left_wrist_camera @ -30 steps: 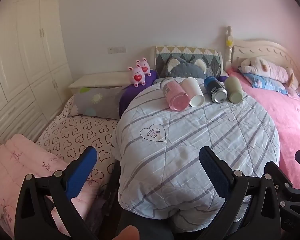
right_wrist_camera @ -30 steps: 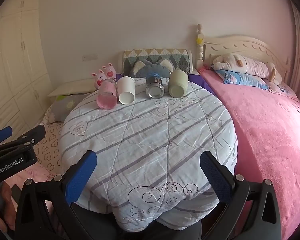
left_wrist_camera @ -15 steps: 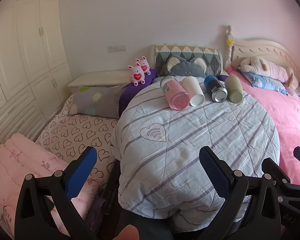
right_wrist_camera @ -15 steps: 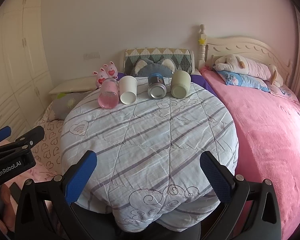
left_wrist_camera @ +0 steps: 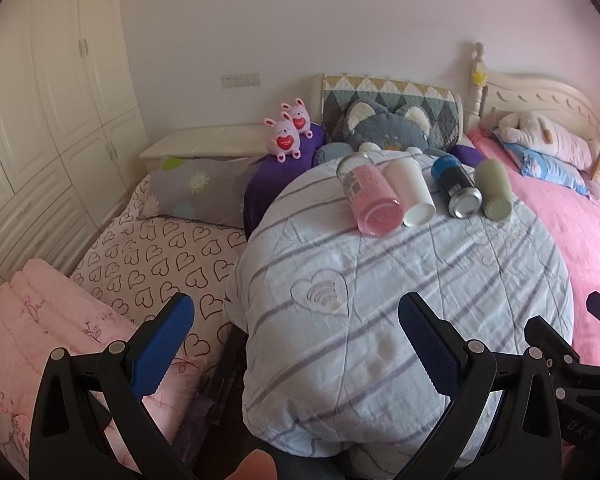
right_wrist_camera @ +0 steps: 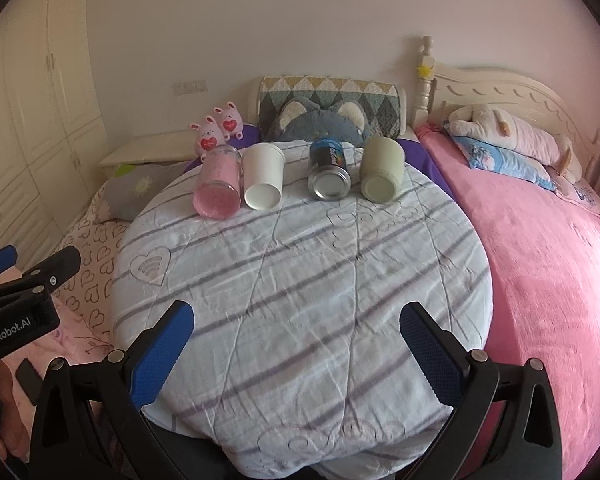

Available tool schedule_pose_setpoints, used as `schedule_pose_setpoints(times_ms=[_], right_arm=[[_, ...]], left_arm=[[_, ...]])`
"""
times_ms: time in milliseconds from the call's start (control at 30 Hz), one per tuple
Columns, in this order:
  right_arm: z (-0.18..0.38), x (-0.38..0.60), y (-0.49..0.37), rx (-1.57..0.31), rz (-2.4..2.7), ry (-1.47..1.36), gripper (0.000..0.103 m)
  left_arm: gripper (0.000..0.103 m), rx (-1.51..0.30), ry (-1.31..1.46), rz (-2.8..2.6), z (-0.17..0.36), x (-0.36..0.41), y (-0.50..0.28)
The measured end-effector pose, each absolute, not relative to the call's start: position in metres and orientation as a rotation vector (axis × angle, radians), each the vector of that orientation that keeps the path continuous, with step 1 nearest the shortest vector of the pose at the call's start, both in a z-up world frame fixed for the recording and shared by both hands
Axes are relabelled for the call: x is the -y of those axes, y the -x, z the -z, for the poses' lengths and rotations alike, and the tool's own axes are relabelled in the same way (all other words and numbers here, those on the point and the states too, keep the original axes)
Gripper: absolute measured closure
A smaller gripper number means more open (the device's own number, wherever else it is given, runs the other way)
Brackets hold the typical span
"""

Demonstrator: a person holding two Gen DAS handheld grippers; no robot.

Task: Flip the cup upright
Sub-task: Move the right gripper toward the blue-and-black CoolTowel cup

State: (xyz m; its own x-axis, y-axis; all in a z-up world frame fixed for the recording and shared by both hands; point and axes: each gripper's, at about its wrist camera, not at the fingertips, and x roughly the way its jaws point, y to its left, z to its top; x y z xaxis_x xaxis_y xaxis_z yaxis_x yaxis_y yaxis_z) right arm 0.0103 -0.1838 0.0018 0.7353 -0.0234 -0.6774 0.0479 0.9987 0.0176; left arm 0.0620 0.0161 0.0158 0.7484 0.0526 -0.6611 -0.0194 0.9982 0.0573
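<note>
Several cups lie on their sides in a row at the far edge of a round table covered by a striped cloth (right_wrist_camera: 300,280): a pink glass (right_wrist_camera: 218,186), a white paper cup (right_wrist_camera: 263,182), a dark can (right_wrist_camera: 329,174) and a green cup (right_wrist_camera: 381,174). In the left wrist view they show as the pink glass (left_wrist_camera: 370,196), white cup (left_wrist_camera: 412,192), can (left_wrist_camera: 458,190) and green cup (left_wrist_camera: 494,188). My left gripper (left_wrist_camera: 296,344) and my right gripper (right_wrist_camera: 296,344) are both open and empty, above the table's near edge, far from the cups.
A bed with a heart-print sheet (left_wrist_camera: 152,256) lies left of the table, a pink bed (right_wrist_camera: 548,264) right. Plush toys (right_wrist_camera: 216,130) and pillows sit behind the cups. White wardrobes (left_wrist_camera: 40,120) line the left wall. The left gripper's body (right_wrist_camera: 20,300) shows in the right wrist view.
Both views have shifted slightly, with the right gripper a little closer to the table. The cups have not moved and both grippers stay open.
</note>
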Motion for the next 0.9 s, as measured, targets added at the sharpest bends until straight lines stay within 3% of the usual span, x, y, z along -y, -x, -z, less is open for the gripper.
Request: schedule_pose_setpoints(times_ms=[667,900], right_arm=[[-0.003,0.212,-0.188,-0.843,0.013,-0.02,0.0],[0.008,0.219,-0.24,-0.866,-0.004,-0.017,0.005]], left_arm=[[0.0,-0.789,-0.05,-0.08,-0.018,0.005,-0.219],[0.0,-0.813,-0.05,-0.085,-0.007,0.012,-0.27]])
